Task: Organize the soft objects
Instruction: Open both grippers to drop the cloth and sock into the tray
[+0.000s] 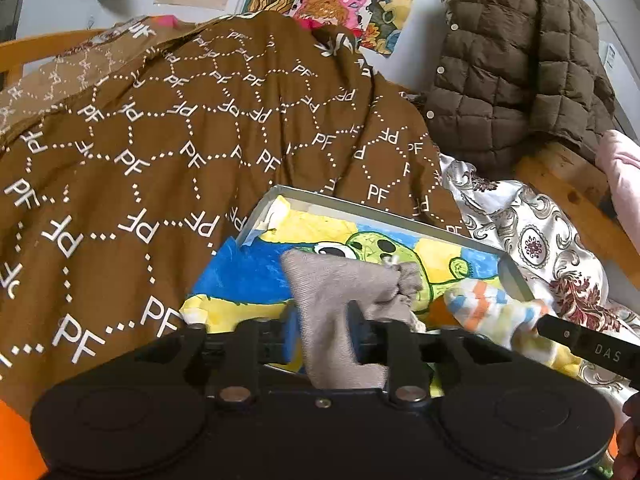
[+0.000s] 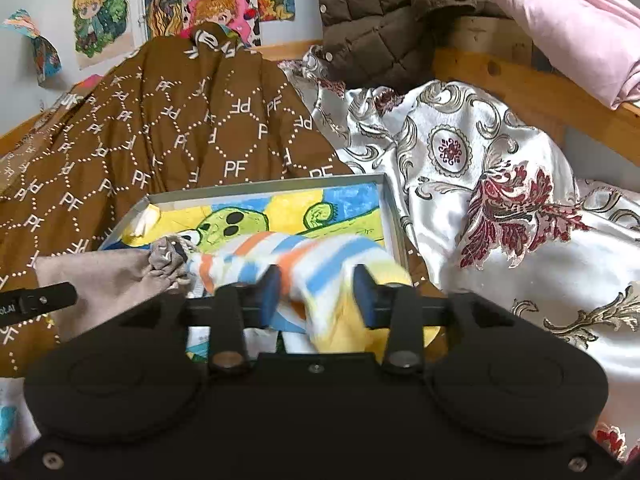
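Observation:
My left gripper (image 1: 322, 326) is shut on a grey sock (image 1: 340, 284), which hangs between its blue pads over a shallow grey tray (image 1: 360, 204). The tray is lined with a bright drawing of a green creature. My right gripper (image 2: 318, 292) is shut on a striped sock (image 2: 304, 256) in orange, blue, white and yellow, bunched between its pads above the tray (image 2: 260, 184). The striped sock (image 1: 488, 308) also shows in the left wrist view, at the tray's right side. The grey sock (image 2: 112, 276) lies just left of the striped one, their ends almost touching.
A brown quilt (image 1: 160, 152) printed with "PF" is heaped left of and behind the tray. A white satin floral sheet (image 2: 500, 200) spreads to the right. A brown quilted jacket (image 1: 516, 60) and pink folded cloth (image 2: 568, 28) rest on the wooden bed frame (image 2: 520, 80). Posters cover the wall.

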### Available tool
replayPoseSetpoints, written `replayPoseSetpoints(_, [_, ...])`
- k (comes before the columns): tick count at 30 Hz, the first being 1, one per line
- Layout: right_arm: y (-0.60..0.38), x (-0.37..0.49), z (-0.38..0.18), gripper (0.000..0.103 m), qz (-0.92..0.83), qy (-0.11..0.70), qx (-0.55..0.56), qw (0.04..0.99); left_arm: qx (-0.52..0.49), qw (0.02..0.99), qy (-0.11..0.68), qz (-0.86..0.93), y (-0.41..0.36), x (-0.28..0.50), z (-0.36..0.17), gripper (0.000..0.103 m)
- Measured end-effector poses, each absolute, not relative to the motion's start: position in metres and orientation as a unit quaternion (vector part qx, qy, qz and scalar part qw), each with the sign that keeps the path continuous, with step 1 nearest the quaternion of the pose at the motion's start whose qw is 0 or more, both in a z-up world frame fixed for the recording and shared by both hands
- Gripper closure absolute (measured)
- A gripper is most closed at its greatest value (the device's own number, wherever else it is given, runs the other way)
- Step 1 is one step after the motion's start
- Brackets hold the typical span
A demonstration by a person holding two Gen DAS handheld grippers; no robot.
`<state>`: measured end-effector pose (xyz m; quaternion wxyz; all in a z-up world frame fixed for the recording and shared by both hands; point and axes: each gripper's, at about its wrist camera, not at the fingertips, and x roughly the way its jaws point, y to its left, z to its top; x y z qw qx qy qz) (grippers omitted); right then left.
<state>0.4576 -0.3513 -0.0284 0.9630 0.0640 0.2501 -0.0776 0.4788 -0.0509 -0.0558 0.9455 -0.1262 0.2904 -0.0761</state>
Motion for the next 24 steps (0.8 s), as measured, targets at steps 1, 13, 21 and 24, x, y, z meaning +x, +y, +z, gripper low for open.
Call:
replayPoseSetpoints(1, [-0.351, 0.453, -0.024, 0.064, -0.078, 0.247, 0.065, 0.964, -0.123, 0.946, 0.289, -0.075, -0.052, 0.476, -0.054, 0.06])
replayPoseSetpoints(13, [-0.346, 0.369, 0.032, 0.042, -0.063, 0.19, 0.068, 0.977, -0.109, 0.959, 0.258, -0.045, -0.056, 0.434, -0.022, 0.035])
replayPoseSetpoints(21, [-0.337, 0.302, 0.069, 0.017, -0.05, 0.128, 0.059, 0.989, -0.102, 0.975, 0.188, -0.064, -0.064, 0.378, 0.016, 0.022])
replayPoseSetpoints(24, [-0.334, 0.275, 0.083, 0.011, -0.043, 0.11, 0.057, 0.991, -0.093, 0.98, 0.163, -0.069, -0.066, 0.355, 0.029, 0.017])
